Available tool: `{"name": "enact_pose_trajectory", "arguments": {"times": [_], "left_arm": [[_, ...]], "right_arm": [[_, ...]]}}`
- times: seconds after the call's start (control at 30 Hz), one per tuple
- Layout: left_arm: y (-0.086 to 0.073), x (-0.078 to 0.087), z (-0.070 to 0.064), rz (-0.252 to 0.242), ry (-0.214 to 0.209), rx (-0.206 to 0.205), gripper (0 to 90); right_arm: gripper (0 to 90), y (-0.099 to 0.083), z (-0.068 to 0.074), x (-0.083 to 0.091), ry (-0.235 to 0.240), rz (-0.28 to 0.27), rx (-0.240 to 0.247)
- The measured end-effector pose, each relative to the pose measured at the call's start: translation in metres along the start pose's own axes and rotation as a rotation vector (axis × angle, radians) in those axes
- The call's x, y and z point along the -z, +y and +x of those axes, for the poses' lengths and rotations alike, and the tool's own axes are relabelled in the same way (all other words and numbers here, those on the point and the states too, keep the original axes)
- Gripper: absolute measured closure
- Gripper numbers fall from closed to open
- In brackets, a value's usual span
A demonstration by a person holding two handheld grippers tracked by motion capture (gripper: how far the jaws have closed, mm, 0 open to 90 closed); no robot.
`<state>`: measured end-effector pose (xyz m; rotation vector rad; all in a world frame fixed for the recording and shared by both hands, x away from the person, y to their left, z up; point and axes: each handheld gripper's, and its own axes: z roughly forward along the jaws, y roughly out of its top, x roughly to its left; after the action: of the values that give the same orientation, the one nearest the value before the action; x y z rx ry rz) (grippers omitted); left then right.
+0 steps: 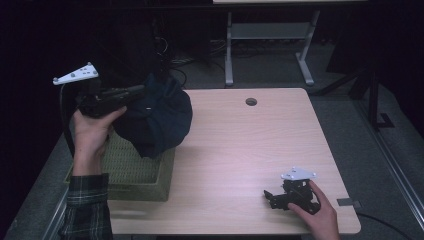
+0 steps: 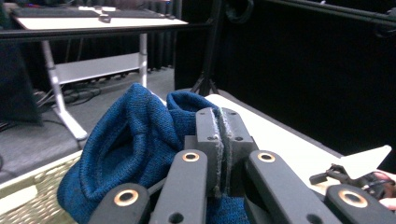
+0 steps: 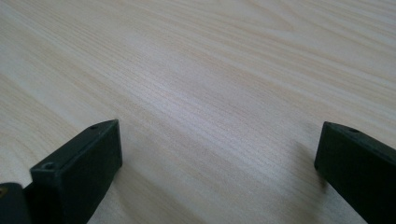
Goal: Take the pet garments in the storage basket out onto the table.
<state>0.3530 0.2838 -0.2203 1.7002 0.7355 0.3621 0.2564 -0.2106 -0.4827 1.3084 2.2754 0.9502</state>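
Note:
A dark blue knitted cloth (image 1: 159, 119) hangs bunched over the far right corner of a green woven basket (image 1: 135, 175) at the table's left edge. My left gripper (image 1: 140, 93) is held up by a hand and is shut on the cloth's top. In the left gripper view the jaws of that gripper (image 2: 219, 135) press together with blue knit (image 2: 135, 140) pinched between and below them. My right gripper (image 1: 270, 196) rests on the table near the front right, open. In the right gripper view its jaws (image 3: 219, 140) stand wide apart with bare wood between them.
The light wooden table (image 1: 250, 145) has a round cable hole (image 1: 251, 102) near its far edge. Behind it stands another desk's white frame (image 1: 270, 35) on a grey floor. The basket rim (image 2: 28, 186) lies below the cloth.

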Motion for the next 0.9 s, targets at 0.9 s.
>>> {"name": "enact_pose_trajectory", "arguments": {"times": [0.9], "left_arm": [[0.013,-0.08,-0.043,0.028,-0.149,-0.046,87.5]], "right_arm": [[0.4,0.0,0.0,0.0,0.0,0.001,-0.005]]}}
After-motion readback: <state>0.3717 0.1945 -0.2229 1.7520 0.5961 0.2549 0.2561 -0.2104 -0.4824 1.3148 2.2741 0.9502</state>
